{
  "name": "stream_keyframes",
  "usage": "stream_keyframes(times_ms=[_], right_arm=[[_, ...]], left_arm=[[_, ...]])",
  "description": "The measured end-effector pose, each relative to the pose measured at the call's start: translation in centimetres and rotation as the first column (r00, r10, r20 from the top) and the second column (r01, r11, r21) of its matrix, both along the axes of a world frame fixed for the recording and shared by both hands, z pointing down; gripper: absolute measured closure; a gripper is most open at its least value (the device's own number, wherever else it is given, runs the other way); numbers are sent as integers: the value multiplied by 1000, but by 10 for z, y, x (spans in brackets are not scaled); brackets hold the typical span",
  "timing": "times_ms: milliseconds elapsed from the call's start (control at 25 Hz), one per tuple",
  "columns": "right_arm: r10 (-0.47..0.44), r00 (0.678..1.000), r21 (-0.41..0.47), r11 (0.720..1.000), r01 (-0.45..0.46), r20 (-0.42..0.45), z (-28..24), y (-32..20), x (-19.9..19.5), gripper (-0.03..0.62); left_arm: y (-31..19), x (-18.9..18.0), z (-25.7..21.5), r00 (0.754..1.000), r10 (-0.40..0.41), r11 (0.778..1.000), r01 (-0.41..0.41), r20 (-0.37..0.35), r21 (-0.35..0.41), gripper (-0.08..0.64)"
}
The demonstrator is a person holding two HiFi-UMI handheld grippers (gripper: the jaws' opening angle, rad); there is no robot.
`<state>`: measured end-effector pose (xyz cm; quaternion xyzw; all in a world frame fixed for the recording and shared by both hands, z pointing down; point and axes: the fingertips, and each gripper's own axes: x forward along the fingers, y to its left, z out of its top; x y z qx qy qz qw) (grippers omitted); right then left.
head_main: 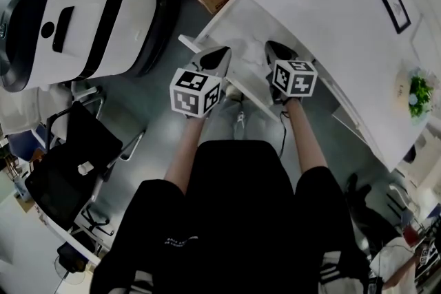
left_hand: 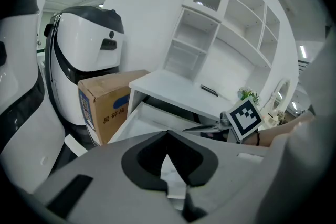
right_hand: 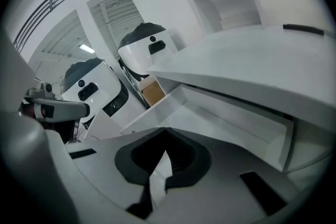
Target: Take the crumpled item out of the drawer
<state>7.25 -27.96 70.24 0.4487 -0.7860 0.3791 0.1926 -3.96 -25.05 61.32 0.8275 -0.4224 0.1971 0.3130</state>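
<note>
The desk (head_main: 331,24) stands with its drawer (head_main: 241,27) open, so the way in is clear. The left gripper (head_main: 219,58) and right gripper (head_main: 278,51) hover over the drawer's front edge, jaws pressed together on nothing. The crumpled item shows in no view. By my judgement it has yet to be found, gripped and lifted out.

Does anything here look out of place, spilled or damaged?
Nothing looks spilled or broken. One oddity: the drawer stands pulled out of the desk, yet the part of it in view is bare, with nothing crumpled showing. The left gripper and right gripper hover by it, jaws shut and empty.
</note>
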Motion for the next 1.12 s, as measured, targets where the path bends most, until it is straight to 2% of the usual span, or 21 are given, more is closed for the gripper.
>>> stream_keyframes(times_ms=[160, 320, 360, 400, 520, 680, 800, 960, 1120], right_arm=[[-10, 1000, -37, 999, 9, -25, 21, -6, -3, 600], [-5, 996, -50, 999, 0, -89, 43, -10, 2, 598], [-10, 995, -60, 998, 4, -99, 49, -10, 2, 589], [-15, 994, -72, 997, 7, -104, 55, -8, 1, 548], [-11, 993, -104, 995, -2, -118, 69, -6, 3, 512], [41, 992, -130, 990, -57, -121, 77, -9, 3, 481], [63, 993, -175, 981, -79, -96, 87, -7, 0, 424], [38, 993, -205, 977, -60, -108, 100, -5, -4, 375], [4, 994, -238, 971, -30, -111, 110, 0, -9, 360]], left_arm=[[-7, 2, 4, 1000, 3, 1000, -3, 1, -4, 563], [-10, 5, 9, 1000, 10, 1000, -10, -3, -13, 563], [-10, 6, 10, 1000, 12, 1000, -12, -3, -16, 562], [-10, 6, 11, 1000, 12, 1000, -12, -4, -20, 562], [-10, 8, 12, 1000, 18, 999, -18, -9, -29, 561], [-11, 5, 14, 1000, 18, 999, -19, -14, -32, 563], [-11, 6, 15, 1000, 17, 999, -18, -21, -37, 562], [-10, 8, 17, 999, 19, 999, -20, -30, -45, 563], [-8, 10, 19, 999, 21, 998, -23, -36, -52, 561]])
